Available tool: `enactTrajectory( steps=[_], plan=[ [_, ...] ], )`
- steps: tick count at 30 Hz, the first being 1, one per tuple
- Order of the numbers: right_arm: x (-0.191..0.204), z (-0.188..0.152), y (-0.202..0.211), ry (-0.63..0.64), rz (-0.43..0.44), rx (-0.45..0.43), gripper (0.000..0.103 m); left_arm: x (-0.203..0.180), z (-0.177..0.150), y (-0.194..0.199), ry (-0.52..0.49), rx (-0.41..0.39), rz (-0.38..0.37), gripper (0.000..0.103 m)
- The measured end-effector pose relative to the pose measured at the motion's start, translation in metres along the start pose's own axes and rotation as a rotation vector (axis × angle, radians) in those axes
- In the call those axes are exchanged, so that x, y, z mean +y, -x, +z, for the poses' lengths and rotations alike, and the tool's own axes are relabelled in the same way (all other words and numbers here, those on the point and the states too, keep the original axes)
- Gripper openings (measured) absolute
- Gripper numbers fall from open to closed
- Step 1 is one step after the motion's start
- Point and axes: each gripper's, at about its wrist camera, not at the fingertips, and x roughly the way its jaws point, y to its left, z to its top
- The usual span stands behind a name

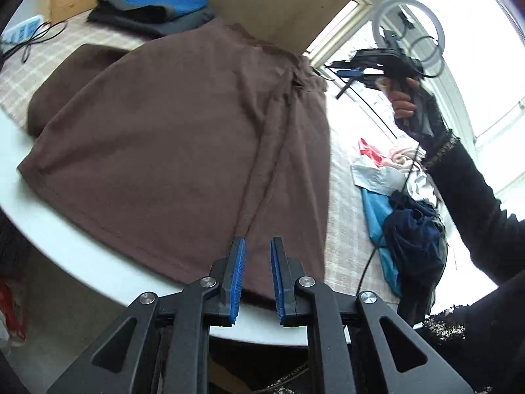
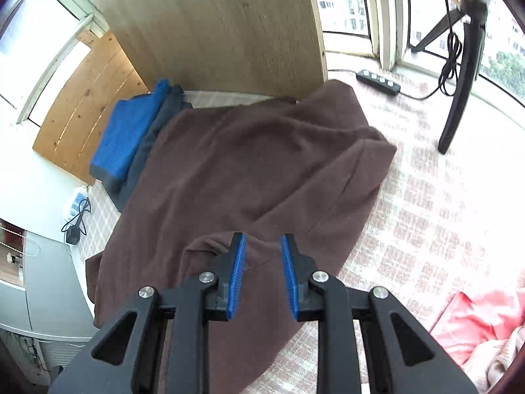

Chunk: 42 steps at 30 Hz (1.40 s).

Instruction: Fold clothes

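Observation:
A brown garment point(image 1: 183, 138) lies spread on the checked tabletop, one side folded over along a long crease; in the right wrist view the brown garment point(image 2: 249, 170) shows a folded flap at its right. My left gripper point(image 1: 257, 246) hovers open above the garment's near hem, nothing between its blue pads. My right gripper point(image 2: 262, 243) hangs open above a fold of the garment, empty. In the left wrist view the right gripper point(image 1: 341, 82) is held up in a hand point(image 1: 402, 101) beyond the garment's far right corner.
A folded blue and dark stack point(image 1: 154, 3) rests at the back by a wooden board point(image 2: 216, 26). A heap of loose clothes point(image 1: 400, 197) lies at the right; pink cloth point(image 2: 475, 321). A power strip point(image 2: 379, 82), a tripod leg point(image 2: 459, 98) and a ring light point(image 1: 410, 32) stand near the window.

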Motion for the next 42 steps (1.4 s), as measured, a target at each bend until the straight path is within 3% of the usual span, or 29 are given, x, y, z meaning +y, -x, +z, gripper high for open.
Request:
enactTrajectory(
  steps=[4,7,9,12,15,19,21,24,29,35,37,39,42],
  plan=[
    [0.005,-0.011,-0.042,0.06,-0.095,0.053,0.023,-0.002,0.009,-0.037,-0.009,0.07,-0.029,0.014],
    [0.0,-0.012,-0.068,0.046,-0.141,0.097,0.023,0.009,0.013,-0.024,0.006,0.055,0.01,0.012],
    [-0.003,-0.009,-0.067,0.015,-0.142,0.118,0.023,0.017,0.017,-0.013,0.015,0.044,0.038,0.004],
    [0.001,-0.001,-0.042,0.003,-0.085,0.105,0.023,0.029,0.021,0.002,0.03,0.027,0.081,0.005],
    [0.014,0.01,-0.003,-0.01,0.01,0.065,0.023,0.055,0.038,0.047,0.035,-0.041,0.174,0.018],
    [0.059,0.03,0.048,0.055,0.067,0.005,0.028,0.094,0.069,0.089,0.02,-0.078,0.262,0.019],
    [0.09,0.041,0.066,0.104,0.078,-0.017,0.034,0.114,0.084,0.111,0.012,-0.096,0.306,0.03],
    [0.132,0.06,0.071,0.153,0.046,-0.025,0.034,0.129,0.1,0.096,-0.033,-0.047,0.26,0.034],
    [0.183,0.095,0.008,0.094,0.026,0.064,0.035,0.149,0.112,0.08,-0.079,-0.012,0.222,0.035],
    [0.232,0.113,-0.103,0.075,-0.104,0.219,0.035,0.171,0.122,0.066,-0.122,0.01,0.192,0.035],
    [0.244,0.114,-0.134,0.114,-0.185,0.239,0.035,0.178,0.125,0.062,-0.136,0.018,0.182,0.039],
    [0.254,0.115,-0.153,0.146,-0.249,0.236,0.035,0.188,0.131,0.058,-0.15,0.018,0.197,0.056],
    [0.26,0.12,-0.175,0.147,-0.285,0.257,0.036,0.203,0.147,0.037,-0.16,0.062,0.168,0.057]
  ],
)
